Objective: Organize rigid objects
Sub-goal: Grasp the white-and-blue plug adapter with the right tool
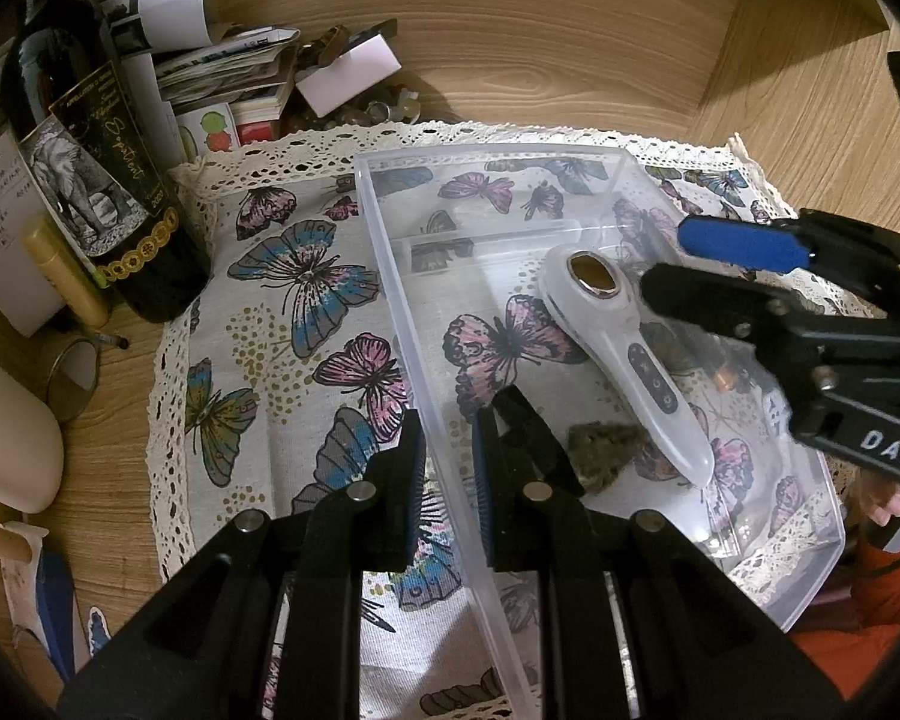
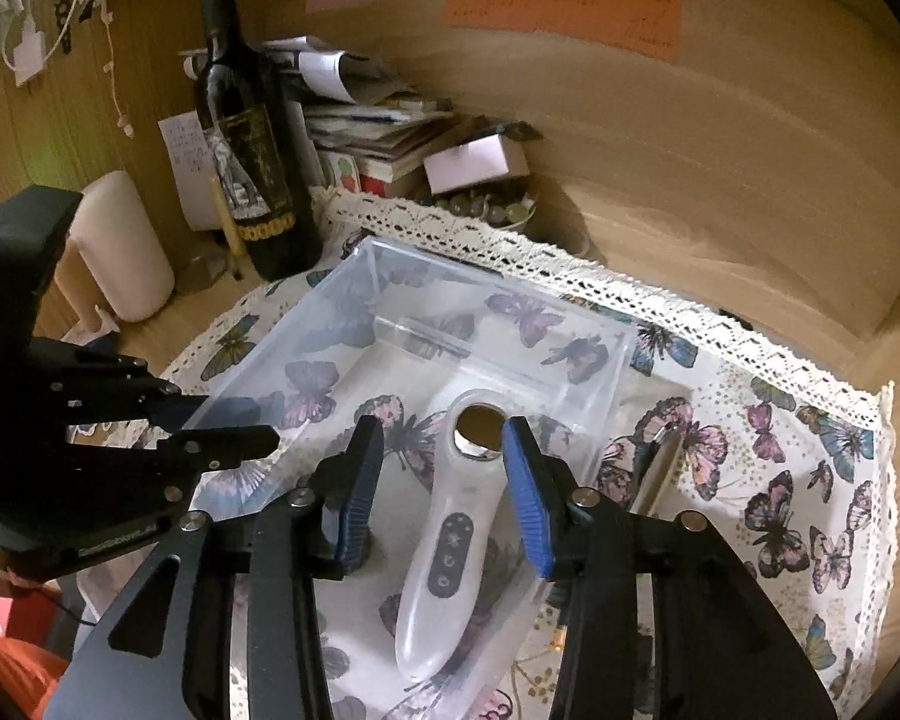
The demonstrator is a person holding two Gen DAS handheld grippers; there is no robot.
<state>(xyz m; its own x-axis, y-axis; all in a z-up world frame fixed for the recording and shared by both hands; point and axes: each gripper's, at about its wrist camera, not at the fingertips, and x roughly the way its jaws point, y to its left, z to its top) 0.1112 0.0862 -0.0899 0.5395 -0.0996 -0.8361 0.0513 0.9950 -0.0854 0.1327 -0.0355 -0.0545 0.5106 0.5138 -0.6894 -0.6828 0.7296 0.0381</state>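
The clear plastic bin (image 1: 600, 150) sits on a butterfly-print cloth (image 1: 306, 276) edged in lace, and the left gripper (image 1: 447, 468) has its 2 fingers pinched on the bin's near side wall, one pad outside and one inside, which I take to be a way of keeping the light box from sliding while things go in. The white handheld device (image 2: 444, 546), with a round metal head and a dark strip of buttons, lies flat on the bin floor, head toward the far wall. The right gripper (image 2: 444, 492) hangs over it with fingers spread and touching nothing, so the device looks released, not held. A small brownish lump (image 1: 606, 456) rests on the bin floor just beside the device's handle; I cannot tell what it is. A metal tool (image 2: 654, 474) lies on the cloth outside the bin, probably next to be sorted. Behind, a dark wine bottle (image 1: 90, 180) carries an elephant label reading "APPELLATION" and a script word I cannot make out. The right gripper's body shows "DAS". Coloured notes (image 2: 564, 6) on the wall are too blurred to read.
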